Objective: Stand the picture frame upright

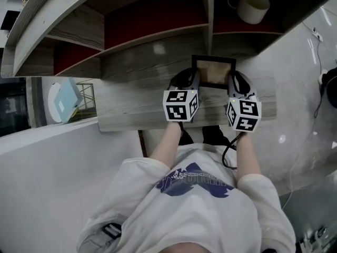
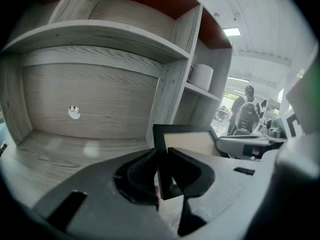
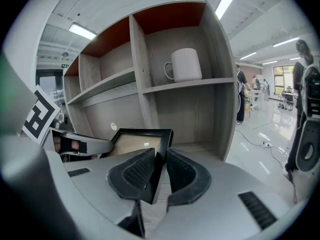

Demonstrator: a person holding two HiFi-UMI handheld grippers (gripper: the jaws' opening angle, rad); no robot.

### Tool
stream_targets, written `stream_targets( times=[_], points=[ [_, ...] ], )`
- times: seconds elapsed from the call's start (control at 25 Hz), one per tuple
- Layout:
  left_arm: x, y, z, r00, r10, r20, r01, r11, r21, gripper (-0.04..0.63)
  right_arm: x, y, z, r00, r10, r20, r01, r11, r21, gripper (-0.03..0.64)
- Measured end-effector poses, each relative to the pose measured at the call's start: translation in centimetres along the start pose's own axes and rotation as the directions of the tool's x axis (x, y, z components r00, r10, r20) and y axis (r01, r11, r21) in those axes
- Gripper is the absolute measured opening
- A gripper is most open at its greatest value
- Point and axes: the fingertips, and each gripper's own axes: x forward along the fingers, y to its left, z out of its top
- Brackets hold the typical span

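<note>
Slippage threatens the black picture frame (image 1: 213, 71), held tilted over the wooden desktop (image 1: 131, 108) near the shelf divider (image 1: 209, 9), left gripper (image 2: 162, 176) clamped on its left edge, right gripper (image 3: 157, 176) on its right, if either narrow pinch loosens unevenly.

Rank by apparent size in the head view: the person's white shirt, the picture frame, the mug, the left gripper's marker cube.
1. The white shirt, by far; it is nearest the camera.
2. The picture frame, partly hidden behind the left gripper and right gripper.
3. The mug and the marker cube: too alike to rank.
</note>
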Motion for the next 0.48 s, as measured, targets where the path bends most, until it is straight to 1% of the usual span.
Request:
stream_targets(
  times=[0.12,0.24,0.36,0.48],
  points=[
    [0.2,-0.7,0.0,0.999,0.045,0.016,-0.044,0.998,-0.033,0.072,0.2,-0.9,0.4,0.999,0.050,-0.007,-0.050,0.998,-0.031,0.071],
    [0.3,-1.3,-0.3,0.997,0.075,0.028,-0.073,0.996,-0.056,0.072,0.4,-1.5,0.5,0.996,0.086,-0.015,-0.087,0.995,-0.053,0.071],
    [0.3,-1.3,-0.5,0.996,0.086,0.030,-0.084,0.994,-0.067,0.072,0.7,-1.6,0.4,0.994,0.106,-0.015,-0.107,0.992,-0.070,0.071],
    [0.2,-1.0,-0.2,0.996,0.082,0.036,-0.080,0.995,-0.061,0.074,0.8,-1.3,0.7,0.994,0.111,-0.008,-0.112,0.991,-0.080,0.071]
  ],
)
